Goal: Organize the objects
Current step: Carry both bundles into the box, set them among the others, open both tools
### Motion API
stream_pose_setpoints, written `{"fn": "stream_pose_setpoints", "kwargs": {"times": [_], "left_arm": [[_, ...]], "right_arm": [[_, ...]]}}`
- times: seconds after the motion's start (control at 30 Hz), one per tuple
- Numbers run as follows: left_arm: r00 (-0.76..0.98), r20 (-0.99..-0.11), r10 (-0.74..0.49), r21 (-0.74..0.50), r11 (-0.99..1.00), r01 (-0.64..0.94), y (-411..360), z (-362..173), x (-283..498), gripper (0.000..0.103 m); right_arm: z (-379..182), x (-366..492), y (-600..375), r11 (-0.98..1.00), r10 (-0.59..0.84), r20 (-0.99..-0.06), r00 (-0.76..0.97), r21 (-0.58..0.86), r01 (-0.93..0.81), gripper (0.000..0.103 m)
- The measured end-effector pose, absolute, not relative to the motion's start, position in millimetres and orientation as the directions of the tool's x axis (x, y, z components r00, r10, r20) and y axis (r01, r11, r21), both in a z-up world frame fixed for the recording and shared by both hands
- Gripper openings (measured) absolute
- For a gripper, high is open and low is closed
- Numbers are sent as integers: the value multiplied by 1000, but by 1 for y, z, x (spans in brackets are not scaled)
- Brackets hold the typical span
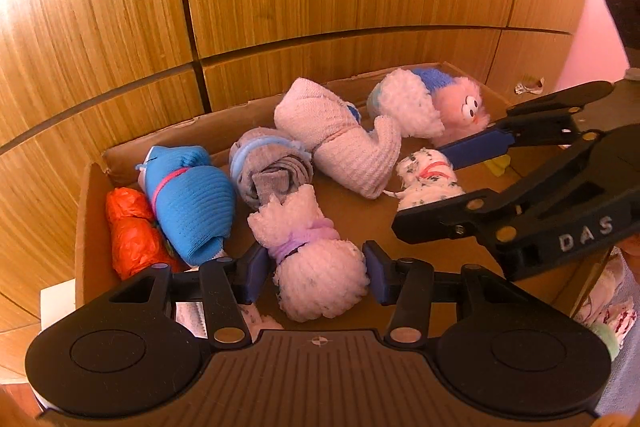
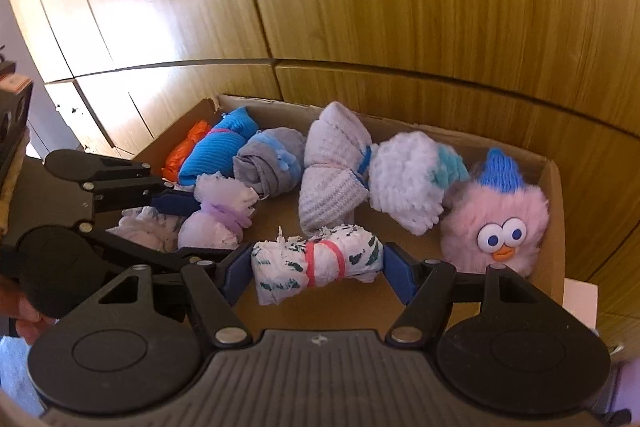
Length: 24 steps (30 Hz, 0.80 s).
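Bundles fill the cardboard box (image 1: 92, 227). Left wrist view, lower centre: left gripper (image 1: 316, 273) fingers flank the purple-banded bundle (image 1: 316, 267), apparently setting it down. Right wrist view, centre: right gripper (image 2: 318, 273) fingers clamp the red-banded bundle (image 2: 316, 263), likely positioning it.

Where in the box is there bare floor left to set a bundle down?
Bare cardboard box floor lies between the green-speckled bundle, the white knit roll and the pink fuzzy toy. The back row, orange bag to toy, is crowded.

Matt cardboard box (image 2: 554, 187); glossy wood panels (image 2: 400, 7); fluffy toy (image 2: 496, 211)
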<state>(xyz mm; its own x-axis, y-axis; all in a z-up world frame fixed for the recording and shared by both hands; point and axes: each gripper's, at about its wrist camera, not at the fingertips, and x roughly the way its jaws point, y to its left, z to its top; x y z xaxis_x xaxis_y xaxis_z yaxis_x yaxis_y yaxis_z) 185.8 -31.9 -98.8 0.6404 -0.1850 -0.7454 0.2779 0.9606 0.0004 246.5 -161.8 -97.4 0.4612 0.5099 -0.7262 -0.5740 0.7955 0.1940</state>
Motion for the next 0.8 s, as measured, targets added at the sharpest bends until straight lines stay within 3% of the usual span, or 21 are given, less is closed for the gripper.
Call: {"fn": "stream_pose_setpoints", "kwargs": {"times": [0.1, 0.23, 0.3, 0.47, 0.8], "left_arm": [[650, -735, -193, -1, 959, 283, -32, -97, 183, 67], [654, -734, -181, 3, 963, 270, -31, -95, 182, 67], [661, -727, -189, 0, 961, 275, -30, -93, 180, 76], [686, -703, -186, 35, 955, 295, -38, -88, 171, 86], [704, -684, -188, 15, 962, 272, -37, -80, 165, 89]], "right_arm": [[-99, 253, -160, 795, 509, -740, 439, 209, -569, 66], [-98, 258, -154, 799, 494, -754, 433, 197, -568, 66], [-96, 258, -150, 798, 490, -759, 430, 191, -572, 66], [-95, 261, -143, 790, 493, -765, 413, 195, -582, 66], [-88, 260, -134, 793, 477, -765, 433, 162, -587, 74]]}}
